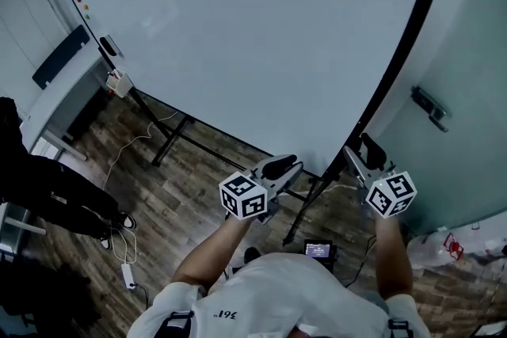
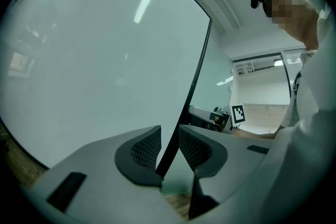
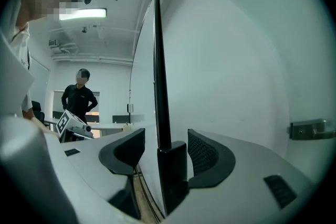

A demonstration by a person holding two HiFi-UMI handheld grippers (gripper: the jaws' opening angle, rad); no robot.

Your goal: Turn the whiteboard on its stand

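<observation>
We're mid-turn, we judge, on the whiteboard (image 1: 238,36), which sits on its stand (image 1: 170,140) right in front of us, both grippers at its lower edge. On the left gripper (image 2: 169,147) the jaws look clenched on the black frame (image 2: 194,76), tho the angle makes that a close call. On the right gripper (image 3: 165,152) the jaws are released, wide apart, the corner piece (image 3: 173,176) standing between them w/o touching either pad. Next move prob. calls for the right to re-grip or push the edge round while the left steadies.
</observation>
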